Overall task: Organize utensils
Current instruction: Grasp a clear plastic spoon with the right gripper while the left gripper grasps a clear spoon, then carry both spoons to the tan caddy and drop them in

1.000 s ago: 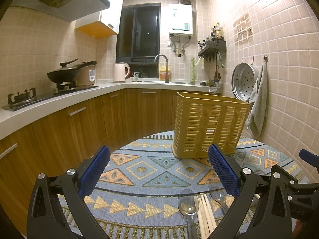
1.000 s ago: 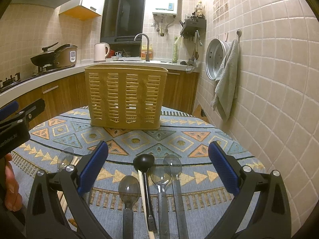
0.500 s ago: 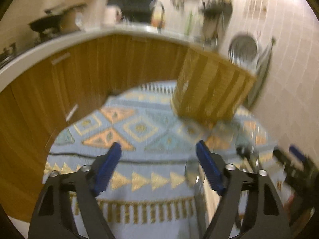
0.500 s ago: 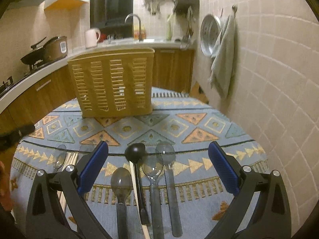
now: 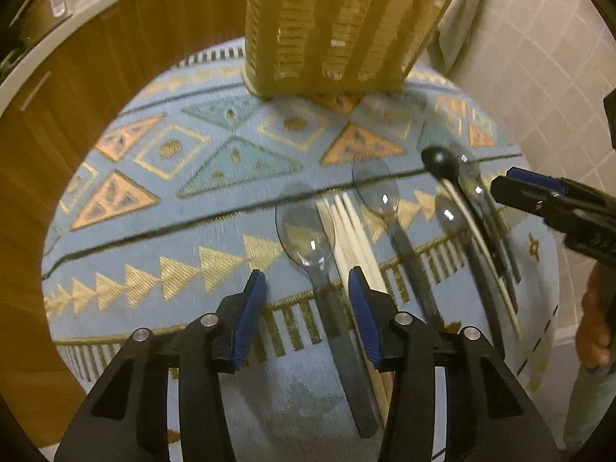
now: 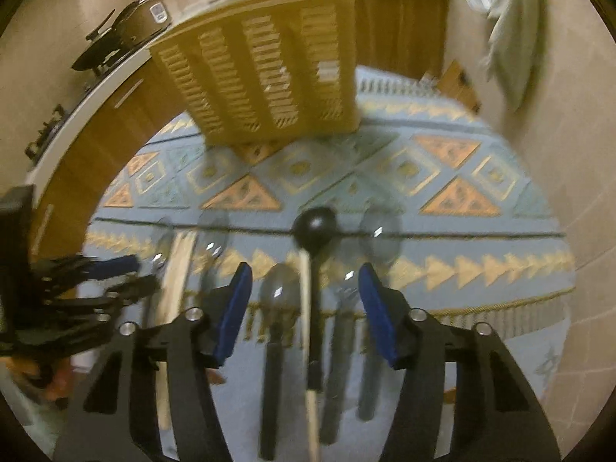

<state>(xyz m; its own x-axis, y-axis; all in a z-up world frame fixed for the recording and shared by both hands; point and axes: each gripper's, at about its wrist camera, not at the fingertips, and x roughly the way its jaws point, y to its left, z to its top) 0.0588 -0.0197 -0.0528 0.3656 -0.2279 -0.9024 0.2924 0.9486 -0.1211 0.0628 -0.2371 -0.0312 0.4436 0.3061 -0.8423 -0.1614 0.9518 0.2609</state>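
Yellow basket (image 5: pixel 338 27) upright; spoons (image 5: pixel 308 238) and chopsticks (image 5: pixel 354 238) lie before it, handles pointing away. Left hand-held gripper (image 5: pixel 306 308) and right hand-held gripper (image 6: pixel 304 300), jaws just closing, half-open, grip nothing.

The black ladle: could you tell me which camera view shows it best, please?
The right wrist view: the black ladle lies centred ahead of the right gripper, bowl and handle both visible. The left wrist view shows it small, near the right edge.
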